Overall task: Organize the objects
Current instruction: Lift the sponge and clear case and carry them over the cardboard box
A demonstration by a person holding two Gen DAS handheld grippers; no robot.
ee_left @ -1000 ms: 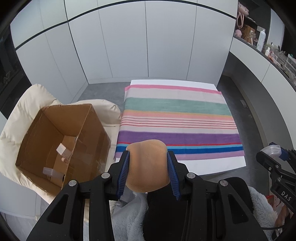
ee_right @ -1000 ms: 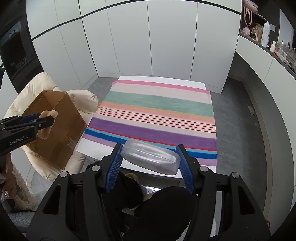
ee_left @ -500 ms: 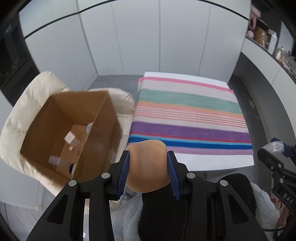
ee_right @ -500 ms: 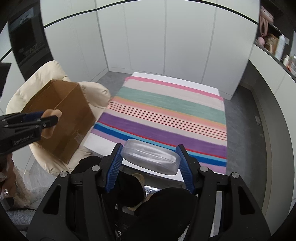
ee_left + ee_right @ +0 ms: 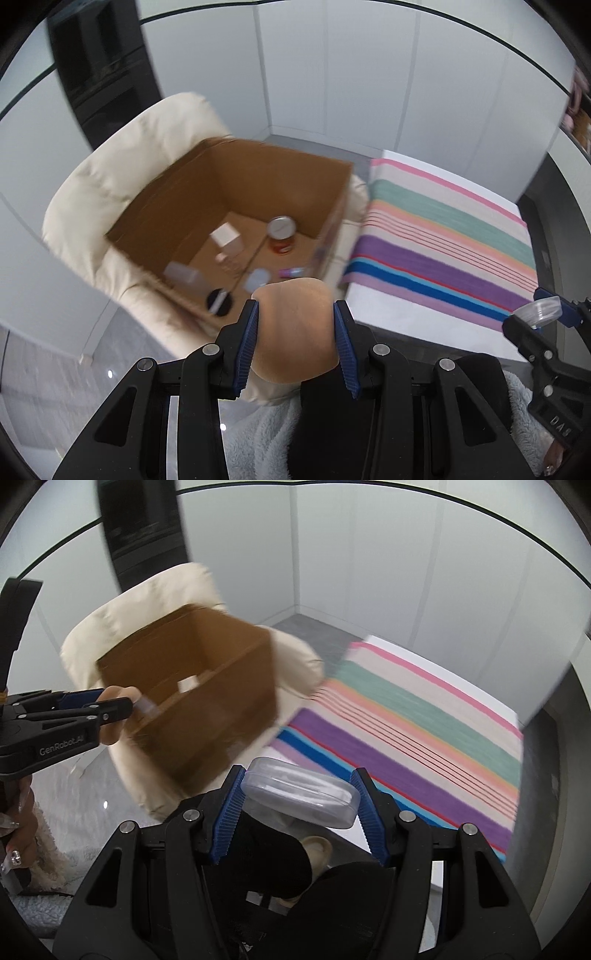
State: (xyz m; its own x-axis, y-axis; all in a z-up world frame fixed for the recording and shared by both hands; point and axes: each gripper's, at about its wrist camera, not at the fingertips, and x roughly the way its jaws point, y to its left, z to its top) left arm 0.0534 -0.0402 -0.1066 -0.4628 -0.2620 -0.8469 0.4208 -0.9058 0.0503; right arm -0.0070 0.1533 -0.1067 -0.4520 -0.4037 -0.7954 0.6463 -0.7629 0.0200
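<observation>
White cabinet walls (image 5: 369, 74) wrap the room, a dark tall panel (image 5: 99, 66) stands at the back left, and a striped cloth (image 5: 450, 251) lies flat over a white table on the right. On the left, a cream chair (image 5: 122, 155) cradles an open box (image 5: 258, 206), and the whole picture is smeared with motion blur.

Down in the box: a can (image 5: 282, 236) with a silver top stands upright near the far right corner, a white cube (image 5: 224, 235) sits beside it, a clear tub (image 5: 183, 275) lies toward the near wall, and a black round thing (image 5: 219, 302) shows at the near edge. A few smaller bits lie between them, too blurred to name.

The left gripper (image 5: 295, 332) is pinching a tan pad (image 5: 295, 325), blue jaws pressed on both sides of it, hovering at the box's near rim. From the right wrist view, that same gripper (image 5: 125, 705) shows at the left edge, its tips against the side of the box (image 5: 207, 709).

The right gripper (image 5: 299, 805) clamps a clear case (image 5: 301, 792) crosswise, jaws tight on its two ends, held above the near corner of the cloth (image 5: 424, 731) just right of the box. Below it, a dark trouser leg and a beige shoe (image 5: 317, 849) show.
</observation>
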